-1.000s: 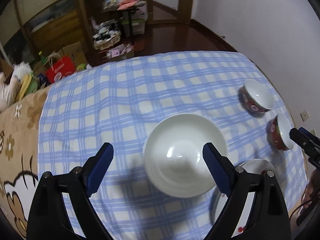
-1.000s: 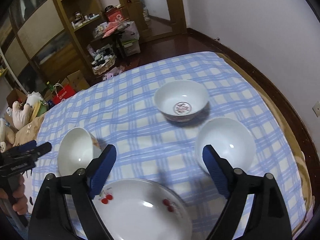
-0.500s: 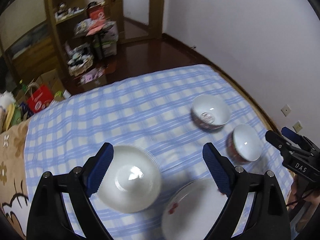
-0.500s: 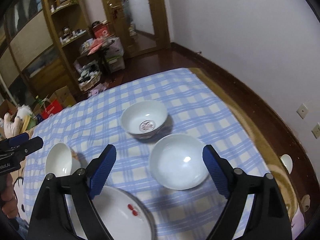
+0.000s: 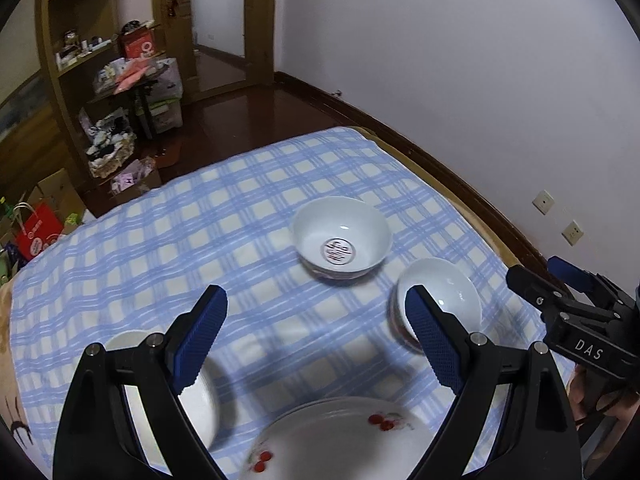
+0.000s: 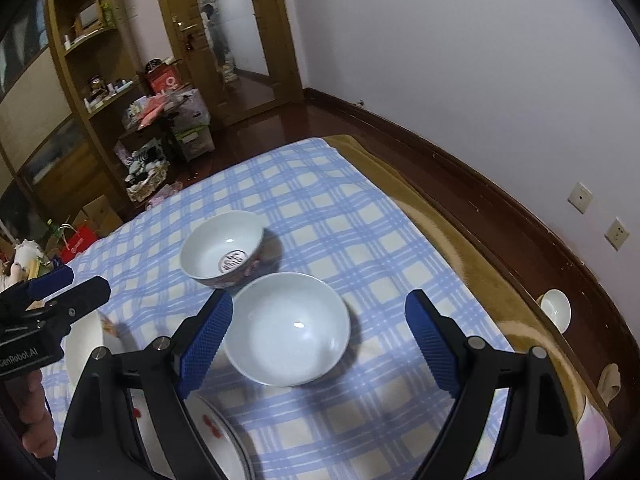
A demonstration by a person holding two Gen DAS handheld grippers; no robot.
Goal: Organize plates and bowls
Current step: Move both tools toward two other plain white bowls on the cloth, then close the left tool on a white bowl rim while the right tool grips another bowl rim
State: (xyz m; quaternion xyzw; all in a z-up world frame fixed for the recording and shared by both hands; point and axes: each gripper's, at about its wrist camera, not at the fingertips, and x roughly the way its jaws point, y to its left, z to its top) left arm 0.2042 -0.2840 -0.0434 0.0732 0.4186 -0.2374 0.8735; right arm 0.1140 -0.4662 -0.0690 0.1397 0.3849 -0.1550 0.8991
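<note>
On the blue checked cloth (image 5: 224, 216) stand a bowl with a red mark inside (image 5: 341, 238), also in the right wrist view (image 6: 222, 249), and a plain white bowl with a red outside (image 5: 440, 300) (image 6: 286, 334). A cherry-printed plate (image 5: 340, 444) (image 6: 218, 436) lies at the near edge, and a white bowl (image 5: 200, 392) sits at the near left. My left gripper (image 5: 316, 340) is open and empty above the cloth. My right gripper (image 6: 316, 340) is open and empty, hovering over the plain white bowl.
Wooden shelves and clutter (image 5: 120, 92) stand beyond the far edge of the cloth. A wall with sockets (image 6: 580, 198) runs along the right. A small white dish (image 6: 556, 308) lies on the floor at the right. A brown blanket (image 6: 460, 248) borders the cloth.
Both grippers have swung to the right. The left view now centres on the marked bowl, and the right gripper has come closer over the plain white bowl.
</note>
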